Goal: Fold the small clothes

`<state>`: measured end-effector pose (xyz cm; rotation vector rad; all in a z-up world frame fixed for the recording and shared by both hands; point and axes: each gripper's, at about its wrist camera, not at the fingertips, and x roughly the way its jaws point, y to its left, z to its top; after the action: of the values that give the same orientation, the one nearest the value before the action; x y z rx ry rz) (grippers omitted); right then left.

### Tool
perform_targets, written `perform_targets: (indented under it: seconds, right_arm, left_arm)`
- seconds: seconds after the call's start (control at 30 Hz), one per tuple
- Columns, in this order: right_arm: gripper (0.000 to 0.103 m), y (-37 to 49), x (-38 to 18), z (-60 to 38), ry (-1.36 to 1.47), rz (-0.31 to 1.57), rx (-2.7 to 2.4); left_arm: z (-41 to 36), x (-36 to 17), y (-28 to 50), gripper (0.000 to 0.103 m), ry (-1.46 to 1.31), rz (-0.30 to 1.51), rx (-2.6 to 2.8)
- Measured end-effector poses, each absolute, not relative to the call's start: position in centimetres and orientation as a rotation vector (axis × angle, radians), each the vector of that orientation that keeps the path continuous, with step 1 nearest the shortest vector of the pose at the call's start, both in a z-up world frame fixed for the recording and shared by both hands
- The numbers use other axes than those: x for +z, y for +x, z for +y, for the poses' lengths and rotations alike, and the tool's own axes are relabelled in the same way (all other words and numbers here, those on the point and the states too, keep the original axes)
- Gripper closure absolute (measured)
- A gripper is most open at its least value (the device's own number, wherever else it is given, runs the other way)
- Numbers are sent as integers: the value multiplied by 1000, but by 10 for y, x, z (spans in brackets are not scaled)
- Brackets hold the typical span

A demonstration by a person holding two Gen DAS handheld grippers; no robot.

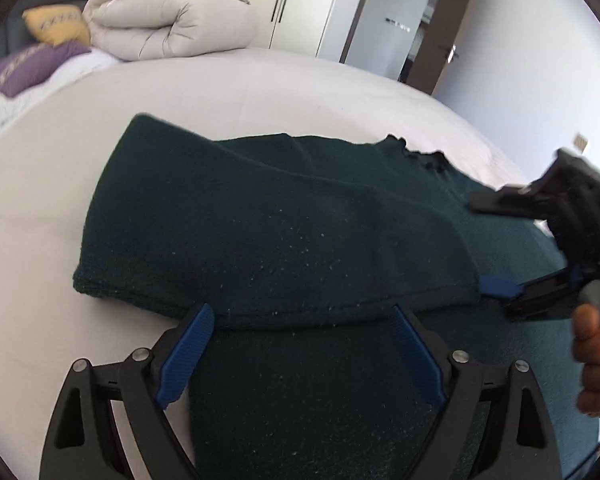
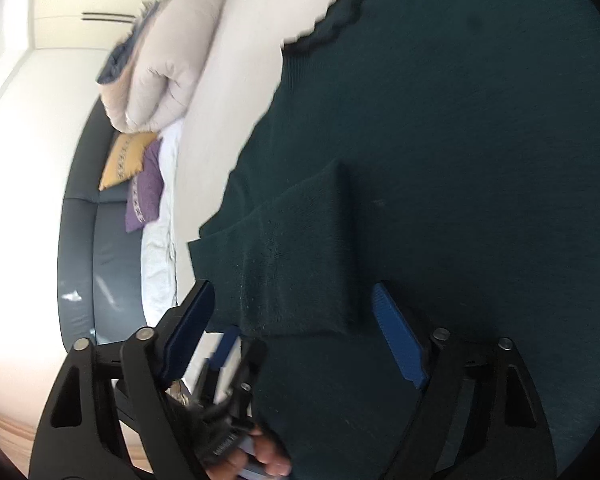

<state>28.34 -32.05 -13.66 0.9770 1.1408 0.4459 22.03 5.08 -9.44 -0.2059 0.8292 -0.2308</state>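
Note:
A dark green knitted sweater point(image 1: 284, 216) lies on the white bed point(image 1: 32, 208), with one part folded over the rest so its hem runs across the near side. My left gripper point(image 1: 304, 320) is open, its blue pads point(image 1: 188, 356) spread just short of that folded hem, holding nothing. My right gripper point(image 2: 292, 300) is open, its jaws on either side of a folded flap of the sweater point(image 2: 440, 128). It also shows in the left wrist view point(image 1: 476, 240) at the sweater's right edge. Part of the left gripper point(image 2: 224, 364) shows low in the right wrist view.
A rolled beige duvet point(image 1: 172, 20) lies at the far end of the bed, with a yellow cushion point(image 1: 56, 24) and a purple cushion point(image 1: 24, 68) beside it. White wardrobes point(image 1: 300, 4) and a doorway point(image 1: 404, 28) stand behind. Wooden floor point(image 2: 4, 428) shows beside the bed.

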Motion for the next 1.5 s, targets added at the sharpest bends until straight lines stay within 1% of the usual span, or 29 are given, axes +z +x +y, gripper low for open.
perform_targets:
  seconds: [0.03, 0.07, 0.13, 0.17, 0.2, 0.23, 0.27, 0.43, 0.5, 0.57, 0.67, 0.73, 0.83, 0.87, 0.93, 0.97, 1.0, 1.03, 1.07, 1.17, 1.23, 1.3, 1.33, 1.4, 1.5]
  right_arm:
    - [27, 286, -138, -305, 971, 1168, 441]
    - [30, 295, -141, -297, 950, 1186, 433]
    - [41, 307, -142, -288, 910, 1182, 413]
    - [57, 313, -141, -286, 892, 1179, 407]
    - [79, 317, -141, -284, 875, 1182, 403]
    - [87, 322, -141, -283, 843, 1186, 397]
    - [92, 322, -140, -284, 820, 1189, 391]
    - [96, 330, -125, -299, 719, 1132, 337]
    - [101, 331, -115, -316, 685, 1094, 282]
    - [102, 335, -102, -336, 648, 1056, 211]
    - [102, 343, -99, -373, 697, 1035, 156]
    - [102, 345, -99, -375, 741, 1042, 223]
    - [100, 344, -107, -354, 768, 1112, 324]
    - [97, 349, -110, -339, 752, 1141, 347]
    - [85, 354, -121, -319, 770, 1176, 392]
    - [70, 358, -126, -311, 787, 1193, 405]
    - [53, 361, -130, -306, 805, 1195, 405]
    - [47, 359, -133, -302, 827, 1177, 416]
    - [43, 359, -135, -295, 848, 1157, 424]
    - [43, 364, -137, -286, 826, 1136, 413]
    - [45, 355, -142, -272, 796, 1139, 423]
    - [74, 354, -140, -254, 768, 1168, 443]
    - [76, 360, -141, -247, 746, 1188, 444]
    - [96, 366, -140, -230, 669, 1197, 425]
    - [97, 370, -133, -215, 625, 1182, 401]
  left_arm:
    - [52, -93, 220, 13, -217, 822, -232]
    - [52, -94, 219, 13, -213, 820, -230]
    - [49, -95, 216, 13, -193, 812, -224]
    - [49, -97, 215, 13, -186, 810, -221]
    - [50, -98, 214, 12, -185, 810, -221]
    - [53, -100, 212, 12, -188, 811, -224]
    - [54, -100, 212, 11, -191, 808, -227]
    - [59, -98, 208, 10, -206, 795, -244]
    - [58, -98, 212, 9, -218, 791, -255]
    - [59, -98, 213, 7, -229, 781, -268]
    - [61, -98, 214, 6, -254, 771, -283]
    - [60, -98, 214, 6, -251, 767, -282]
    - [61, -97, 214, 5, -270, 754, -290]
    - [64, -97, 213, 5, -287, 749, -297]
    - [68, -96, 212, 5, -309, 739, -305]
    - [69, -96, 211, 5, -318, 735, -310]
    - [70, -96, 211, 5, -325, 731, -313]
    - [71, -96, 210, 6, -334, 726, -317]
    - [72, -96, 209, 6, -343, 721, -320]
    - [75, -96, 208, 7, -366, 709, -325]
    - [76, -95, 206, 7, -373, 703, -327]
    - [77, -95, 207, 7, -376, 699, -326]
    - [77, -94, 207, 7, -378, 698, -325]
    - [79, -94, 207, 7, -385, 695, -326]
    - [79, -94, 206, 7, -390, 688, -327]
